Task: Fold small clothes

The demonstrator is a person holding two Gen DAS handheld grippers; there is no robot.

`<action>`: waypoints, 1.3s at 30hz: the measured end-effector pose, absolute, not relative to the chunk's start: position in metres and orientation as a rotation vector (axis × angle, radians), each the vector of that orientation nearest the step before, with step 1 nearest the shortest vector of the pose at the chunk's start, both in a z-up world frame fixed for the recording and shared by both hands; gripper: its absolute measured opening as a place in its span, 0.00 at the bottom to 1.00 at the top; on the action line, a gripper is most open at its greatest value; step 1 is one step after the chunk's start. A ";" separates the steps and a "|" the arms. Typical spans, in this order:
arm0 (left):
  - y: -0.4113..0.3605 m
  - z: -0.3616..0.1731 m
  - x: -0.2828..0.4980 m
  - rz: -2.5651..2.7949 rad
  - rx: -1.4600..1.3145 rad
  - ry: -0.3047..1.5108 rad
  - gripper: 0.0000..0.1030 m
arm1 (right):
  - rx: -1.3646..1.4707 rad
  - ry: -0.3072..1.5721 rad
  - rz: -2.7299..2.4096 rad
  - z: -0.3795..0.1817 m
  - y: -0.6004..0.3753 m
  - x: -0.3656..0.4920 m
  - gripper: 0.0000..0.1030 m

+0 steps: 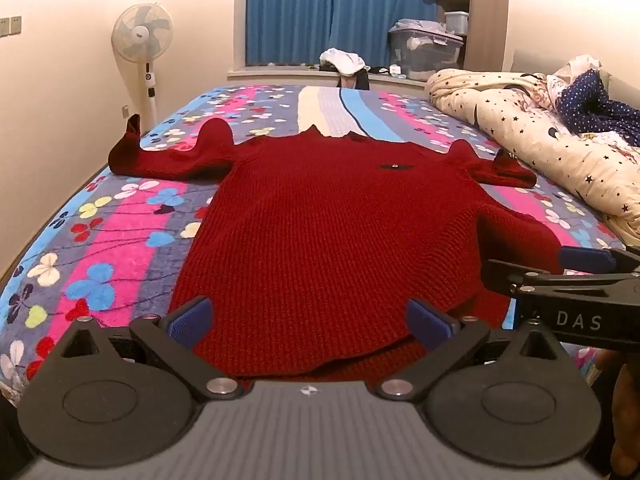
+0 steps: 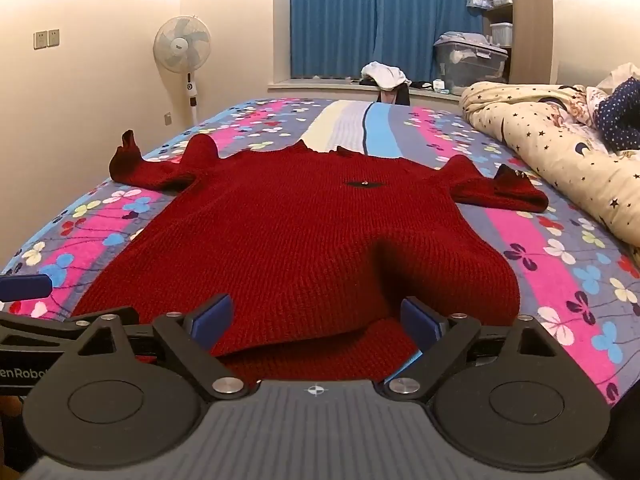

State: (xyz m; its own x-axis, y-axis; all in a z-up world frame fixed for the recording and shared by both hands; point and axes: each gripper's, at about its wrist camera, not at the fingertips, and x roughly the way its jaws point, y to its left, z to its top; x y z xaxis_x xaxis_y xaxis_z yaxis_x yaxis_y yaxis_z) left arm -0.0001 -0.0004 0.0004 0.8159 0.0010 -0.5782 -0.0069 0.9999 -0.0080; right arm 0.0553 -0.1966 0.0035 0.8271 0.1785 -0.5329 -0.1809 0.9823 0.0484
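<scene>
I am holding the left gripper (image 1: pixel 310 322) and the right gripper (image 2: pixel 316 320) over the near hem of the red knitted sweater (image 1: pixel 328 216), both with jaws spread fully and gripping nothing. The sweater is lying flat on the bed, sleeves out to each side. I am judging that a shallow pinch could catch only the hem's top layer, or snag the loose knit. The flowered striped bedsheet (image 1: pixel 120 240) is lying beneath; a star-print quilt (image 1: pixel 540 128), standing fan (image 1: pixel 143 36) and blue curtains (image 1: pixel 320 8) are filling the room.
</scene>
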 end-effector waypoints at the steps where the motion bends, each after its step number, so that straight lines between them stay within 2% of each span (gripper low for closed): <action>1: 0.000 0.001 0.000 0.004 -0.011 0.618 1.00 | -0.006 0.562 0.192 0.004 -0.198 0.055 0.88; 39: 0.001 -0.004 0.001 0.008 -0.012 0.624 1.00 | -0.011 0.556 0.195 0.003 -0.195 0.054 0.87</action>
State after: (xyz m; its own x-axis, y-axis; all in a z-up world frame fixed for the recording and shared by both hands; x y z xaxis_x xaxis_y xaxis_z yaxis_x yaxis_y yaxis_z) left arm 0.0011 0.0014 -0.0041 0.8118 0.0038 -0.5839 -0.0112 0.9999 -0.0090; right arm 0.0544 -0.1950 0.0031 0.8314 0.1804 -0.5255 -0.1866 0.9816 0.0418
